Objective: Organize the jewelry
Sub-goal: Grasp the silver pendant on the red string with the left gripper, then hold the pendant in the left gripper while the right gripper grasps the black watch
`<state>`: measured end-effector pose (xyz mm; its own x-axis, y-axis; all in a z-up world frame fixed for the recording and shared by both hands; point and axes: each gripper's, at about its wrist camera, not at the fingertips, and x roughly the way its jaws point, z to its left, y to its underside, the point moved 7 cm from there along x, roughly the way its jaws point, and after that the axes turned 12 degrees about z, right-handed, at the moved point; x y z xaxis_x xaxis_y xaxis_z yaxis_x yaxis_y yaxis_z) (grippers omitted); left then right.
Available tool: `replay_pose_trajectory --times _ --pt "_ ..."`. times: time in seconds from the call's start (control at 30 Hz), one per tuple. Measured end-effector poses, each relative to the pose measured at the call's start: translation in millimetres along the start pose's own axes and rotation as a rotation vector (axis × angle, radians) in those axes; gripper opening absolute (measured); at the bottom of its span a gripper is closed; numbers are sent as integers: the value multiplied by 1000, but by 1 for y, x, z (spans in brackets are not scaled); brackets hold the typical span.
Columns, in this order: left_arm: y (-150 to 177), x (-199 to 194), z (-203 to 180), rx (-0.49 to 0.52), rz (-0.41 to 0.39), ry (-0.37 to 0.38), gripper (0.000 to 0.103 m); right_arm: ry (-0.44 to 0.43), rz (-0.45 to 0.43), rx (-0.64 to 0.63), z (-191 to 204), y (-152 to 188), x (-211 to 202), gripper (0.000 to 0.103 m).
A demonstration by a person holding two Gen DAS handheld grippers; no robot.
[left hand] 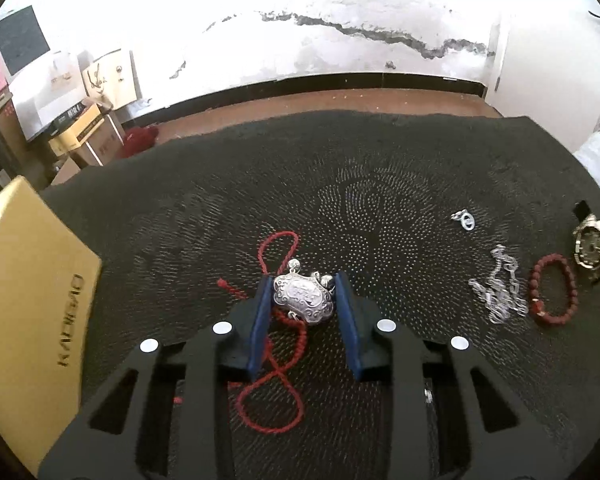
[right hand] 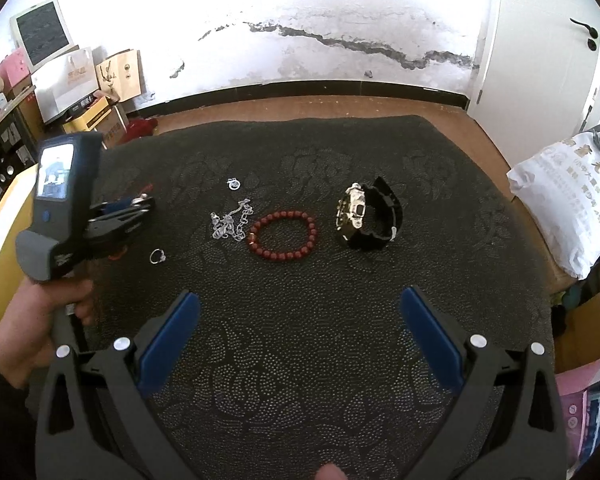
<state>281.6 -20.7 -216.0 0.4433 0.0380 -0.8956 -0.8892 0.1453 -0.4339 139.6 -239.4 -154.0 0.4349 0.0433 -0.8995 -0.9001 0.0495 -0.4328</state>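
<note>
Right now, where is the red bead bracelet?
In the right wrist view the bracelet lies mid-cloth, between the silver chain on its left and the watch on its right.

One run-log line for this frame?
left gripper: jaws shut on silver pendant | red cord: trailing on cloth | right gripper: open, empty | bead bracelet, watch: untouched

You're looking through strong fisheye curves: the skirting board (left hand: 340, 80) bows and dark corners ring both views. The white wall (right hand: 300, 8) is blown out by glare. The dark mat (right hand: 300, 320) stays dim but sharp, with soft shadows. The cardboard box (left hand: 28, 300) looks slightly smeared.
</note>
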Motion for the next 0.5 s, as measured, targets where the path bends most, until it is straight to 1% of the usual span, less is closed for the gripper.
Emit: replay_pose_trajectory --times 0.13,0.27,0.4,0.5 --pt "7 -34 11 4 -16 0 32 1 -2 0 -14 1 -4 97" --pt "27 -66 19 13 -13 7 32 3 13 56 -42 0 1 97" --pt "45 -85 20 13 -6 35 32 36 56 87 -58 -4 21 97" --pt "54 -92 18 7 -4 56 32 60 89 96 -62 -16 43 97"
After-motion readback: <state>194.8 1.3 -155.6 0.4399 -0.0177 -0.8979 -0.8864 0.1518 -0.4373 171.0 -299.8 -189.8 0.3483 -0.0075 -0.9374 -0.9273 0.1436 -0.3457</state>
